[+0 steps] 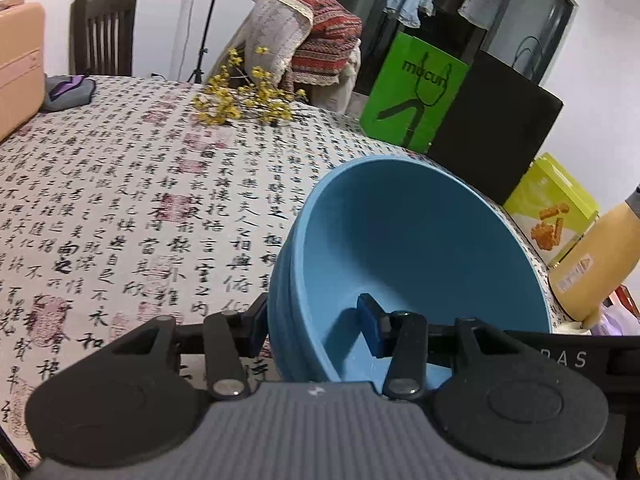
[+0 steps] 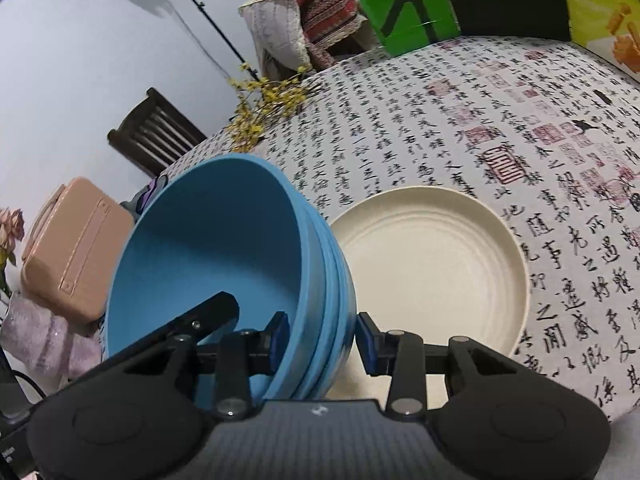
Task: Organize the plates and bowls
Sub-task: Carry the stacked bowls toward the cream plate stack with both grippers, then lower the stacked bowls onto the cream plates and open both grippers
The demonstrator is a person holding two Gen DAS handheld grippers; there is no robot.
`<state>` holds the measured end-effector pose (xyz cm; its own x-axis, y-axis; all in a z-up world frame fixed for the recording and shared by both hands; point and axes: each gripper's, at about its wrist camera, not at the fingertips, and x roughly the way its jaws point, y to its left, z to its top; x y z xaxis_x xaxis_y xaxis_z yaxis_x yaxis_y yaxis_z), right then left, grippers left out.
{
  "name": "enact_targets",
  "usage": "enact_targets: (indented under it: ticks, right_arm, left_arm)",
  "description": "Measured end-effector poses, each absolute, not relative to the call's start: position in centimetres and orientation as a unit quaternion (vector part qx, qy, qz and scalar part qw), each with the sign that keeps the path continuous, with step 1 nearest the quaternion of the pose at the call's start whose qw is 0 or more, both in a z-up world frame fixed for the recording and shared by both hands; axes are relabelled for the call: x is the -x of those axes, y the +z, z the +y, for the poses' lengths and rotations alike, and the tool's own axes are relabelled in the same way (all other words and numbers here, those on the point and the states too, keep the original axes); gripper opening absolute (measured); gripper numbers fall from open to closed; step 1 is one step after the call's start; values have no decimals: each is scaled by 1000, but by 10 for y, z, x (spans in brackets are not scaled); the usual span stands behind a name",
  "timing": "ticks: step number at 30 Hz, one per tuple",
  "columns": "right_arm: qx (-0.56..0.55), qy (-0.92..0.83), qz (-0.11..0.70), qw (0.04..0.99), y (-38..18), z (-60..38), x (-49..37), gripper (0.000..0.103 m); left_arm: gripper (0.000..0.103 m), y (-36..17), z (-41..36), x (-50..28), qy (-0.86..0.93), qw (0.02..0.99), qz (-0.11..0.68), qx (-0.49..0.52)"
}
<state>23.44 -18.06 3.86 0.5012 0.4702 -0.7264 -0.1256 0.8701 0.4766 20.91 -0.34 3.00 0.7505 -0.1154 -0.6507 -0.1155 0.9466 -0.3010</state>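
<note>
We see the table (image 2: pixel 460 128) spread ahead of both claws, its cloth printed with script; its near edge is cut off below each view. Ahead of and right of the right claw (image 2: pixel 322 340) lies one cream plate (image 2: pixel 432 264) flat on the cloth, its near rim hidden behind the claw's arm. The blue bowls (image 2: pixel 224 256) are nested and tilted; we count about three or four rims at the wall, but cannot tell exactly. The right claw grips that wall, one pad inside and one outside. The left claw (image 1: pixel 316 330) grips the opposite wall of the bowls (image 1: pixel 420 248) the same way, its outer pad half hidden behind the stack. The stack's base is hidden, so we cannot tell whether it touches the table. Far beyond the claws lies one spray of yellow flowers (image 1: pixel 244 100), small and blurred.
</note>
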Motion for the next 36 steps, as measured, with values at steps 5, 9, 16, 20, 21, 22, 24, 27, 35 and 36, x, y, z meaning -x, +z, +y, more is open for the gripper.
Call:
enact_targets:
  ticks: [5,9,16,20,21,22,24,27,35,36]
  right_arm:
    - [-189,162,465,849,37,-191,-237,37]
    - [-195,154,464,850,35,-197,-237,37]
    - [-202,140,464,851,30,-209,-237,37]
    - [-206,132,464,852,28,-216,-237,37]
    - [-207,129,463,852,27,-219,-237,37]
    - [-209,128,463,852,27,-221,-237,37]
    - [-211,124,463,852,26,-225,-237,37]
    - [-213,120,463,852,23,-230,-238,37]
    - [-213,112,467,851,16,-238,-241,37]
    - [-213,110,467,851,15,-239,-241,37]
  left_arm:
    - [47,26,-11,-216,-14,920,357,160]
    - [47,23,-15,-220,-22,919,361,159]
    - [47,19,-26,-225,-36,917,367,153]
    - [47,17,-33,-227,-45,916,369,149]
    - [47,17,-35,-228,-47,916,369,148]
    - [47,16,-37,-229,-49,916,370,148]
    - [47,15,-40,-231,-51,915,372,147]
    - [47,12,-44,-233,-54,914,374,147]
    - [47,4,-50,-240,-61,910,382,148]
    - [47,3,-51,-240,-62,910,383,148]
